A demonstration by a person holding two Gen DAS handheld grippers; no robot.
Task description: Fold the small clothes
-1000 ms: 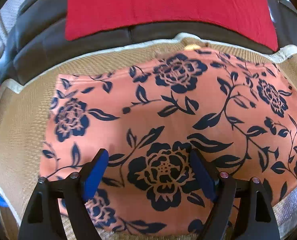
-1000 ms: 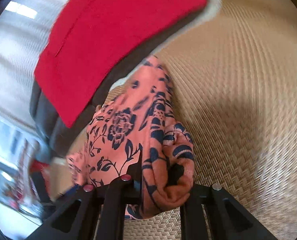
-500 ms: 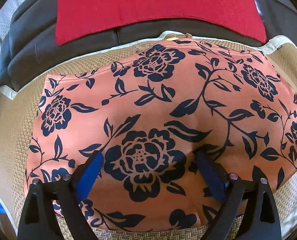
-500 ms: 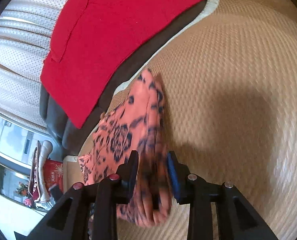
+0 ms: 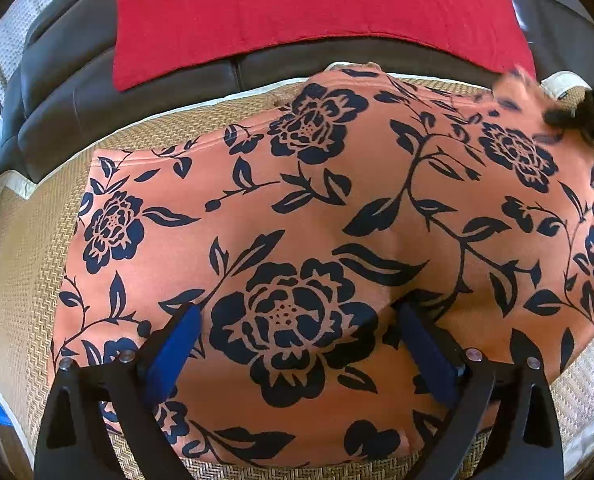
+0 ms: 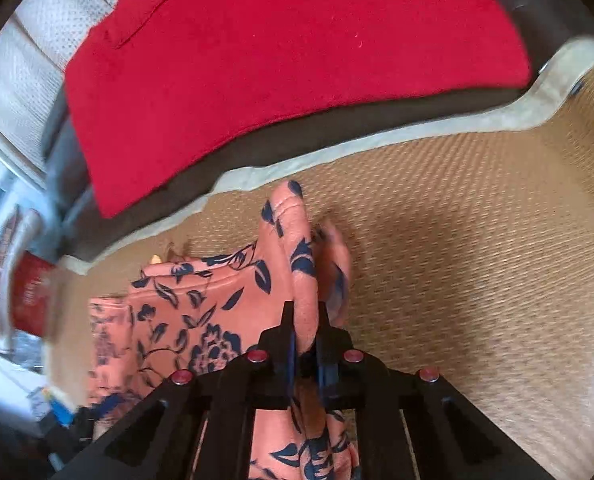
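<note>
Woven straw matting point(image 5: 25, 264) covers the seat of a dark leather sofa point(image 5: 109, 92), with a red cloth point(image 5: 305, 4) draped over the backrest behind it. Spread across the mat lies the floral garment point(image 5: 297, 208), salmon with navy roses. The left gripper point(image 5: 297, 340) hangs just over its near part, blue-padded jaws wide apart and holding nothing. The right gripper point(image 6: 306, 344) is clenched on a bunched ridge of the same cloth at its right edge, lifting it clear of the mat. From where I stand the risk looks plain: with nothing pinning the body of the garment, a pull across could drag the whole piece along instead of folding it, or the thick pinch could slip out and leave a crooked crease. Only the right wrist view shows that grip clearly; the left view shows the full flat spread, and there the lifted corner is just a blur at the far right
</note>
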